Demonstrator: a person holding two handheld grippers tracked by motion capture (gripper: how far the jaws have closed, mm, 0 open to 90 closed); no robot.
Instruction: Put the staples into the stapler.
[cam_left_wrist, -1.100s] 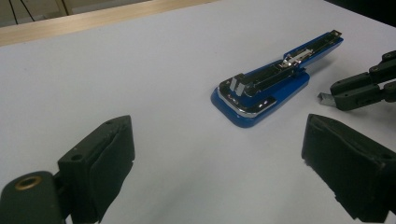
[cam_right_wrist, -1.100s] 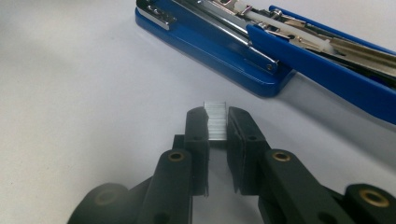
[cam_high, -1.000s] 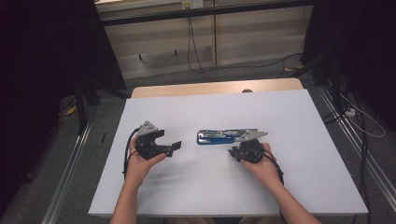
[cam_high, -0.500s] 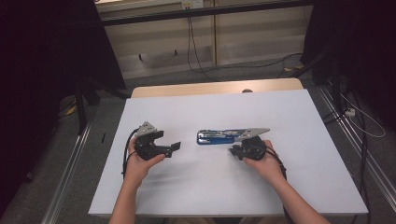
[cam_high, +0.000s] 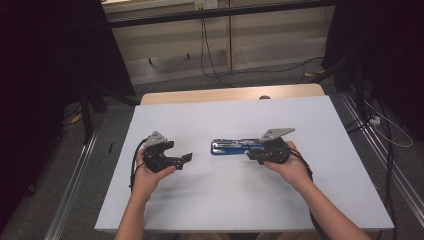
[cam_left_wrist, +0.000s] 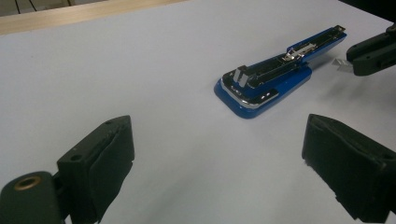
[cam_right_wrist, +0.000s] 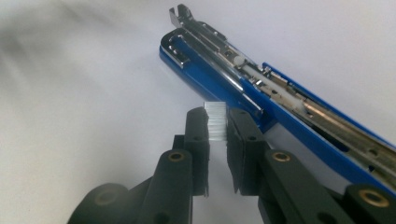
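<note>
High view: the left gripper sits on the white surface, jaws spread, the blue stapler lying opened flat just ahead of its tips. The right gripper has edged in over the last second, from a short way off the stapler's right end to right against it, while the left gripper has hardly moved. That suggests the staple strip is being brought to the open magazine for loading.

Left gripper view: the left gripper is released and empty. The stapler lies ahead and to the right of it, with the tip of the right gripper beside the stapler's far end.

Right gripper view: the right gripper is clenched on a short staple strip, held upright between its pads. The stapler runs just to the right of the tips, its metal channel exposed.
</note>
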